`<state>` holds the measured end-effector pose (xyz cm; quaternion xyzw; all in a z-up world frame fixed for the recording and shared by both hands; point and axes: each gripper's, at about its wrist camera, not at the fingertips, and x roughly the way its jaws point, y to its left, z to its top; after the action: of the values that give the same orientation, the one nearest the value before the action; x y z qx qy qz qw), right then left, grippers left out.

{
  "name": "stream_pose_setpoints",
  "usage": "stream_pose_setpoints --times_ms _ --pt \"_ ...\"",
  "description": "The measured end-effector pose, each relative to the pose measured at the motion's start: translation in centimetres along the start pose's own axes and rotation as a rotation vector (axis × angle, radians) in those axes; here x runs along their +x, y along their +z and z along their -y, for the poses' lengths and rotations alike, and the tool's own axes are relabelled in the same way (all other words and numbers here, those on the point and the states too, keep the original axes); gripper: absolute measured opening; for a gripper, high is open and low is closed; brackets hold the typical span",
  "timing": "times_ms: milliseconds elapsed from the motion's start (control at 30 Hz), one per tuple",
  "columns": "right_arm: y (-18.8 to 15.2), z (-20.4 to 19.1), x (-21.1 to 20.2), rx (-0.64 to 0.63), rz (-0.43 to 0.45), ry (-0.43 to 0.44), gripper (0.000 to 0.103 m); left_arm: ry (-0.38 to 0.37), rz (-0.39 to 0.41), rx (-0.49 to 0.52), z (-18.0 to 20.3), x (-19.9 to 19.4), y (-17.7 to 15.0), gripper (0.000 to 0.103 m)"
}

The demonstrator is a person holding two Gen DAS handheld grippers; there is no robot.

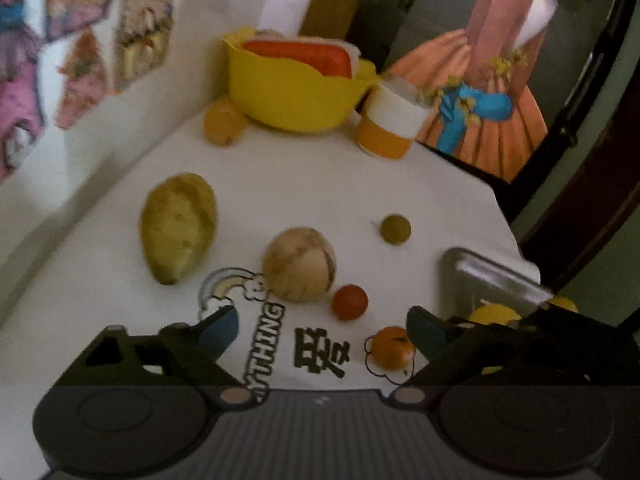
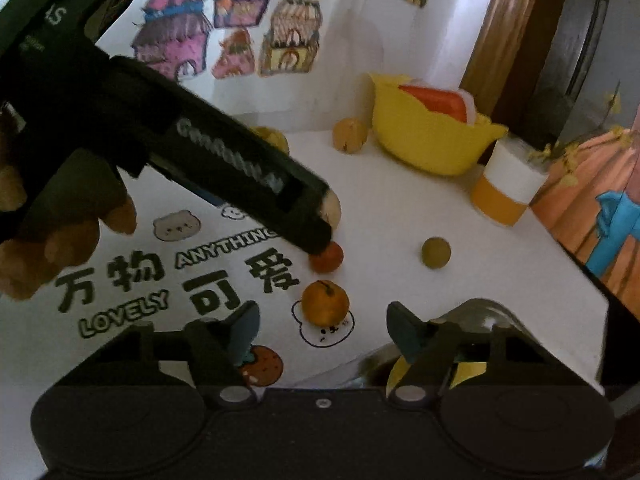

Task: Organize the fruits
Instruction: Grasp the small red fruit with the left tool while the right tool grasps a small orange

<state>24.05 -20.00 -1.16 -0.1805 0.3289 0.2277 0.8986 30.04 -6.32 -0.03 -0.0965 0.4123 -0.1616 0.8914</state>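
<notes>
Currently left gripper [image 1: 322, 330] jaws apart, empty, low over white printed counter [image 1: 360, 184], small red round fruit [image 1: 349, 302] just ahead. Right gripper [image 2: 322, 330] jaws apart near small orange [image 2: 325, 302]. Centre fruit between jaws before closing; metal tray [image 1: 496, 276] sits right.

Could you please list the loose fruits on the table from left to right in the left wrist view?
Mango → far orange → pale round fruit → red fruit → near orange → green fruit.
</notes>
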Motion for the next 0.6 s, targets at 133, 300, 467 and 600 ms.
stream_pose_setpoints --times_ms 133,300,467,600 --pt "-0.2 0.1 0.7 -0.006 0.010 0.015 0.056 -0.010 -0.007 -0.019 0.2 1.2 0.1 0.075" --pt "-0.1 0.3 1.0 -0.002 0.014 0.031 0.046 -0.030 -0.022 -0.036 0.7 2.0 0.4 0.056" --pt "0.1 0.2 1.1 -0.007 0.012 0.046 0.041 -0.014 -0.031 -0.032 1.2 2.4 0.5 0.037" --pt "0.1 0.2 1.1 -0.018 0.016 0.031 0.030 0.006 -0.036 -0.038 1.4 2.7 0.8 0.024"
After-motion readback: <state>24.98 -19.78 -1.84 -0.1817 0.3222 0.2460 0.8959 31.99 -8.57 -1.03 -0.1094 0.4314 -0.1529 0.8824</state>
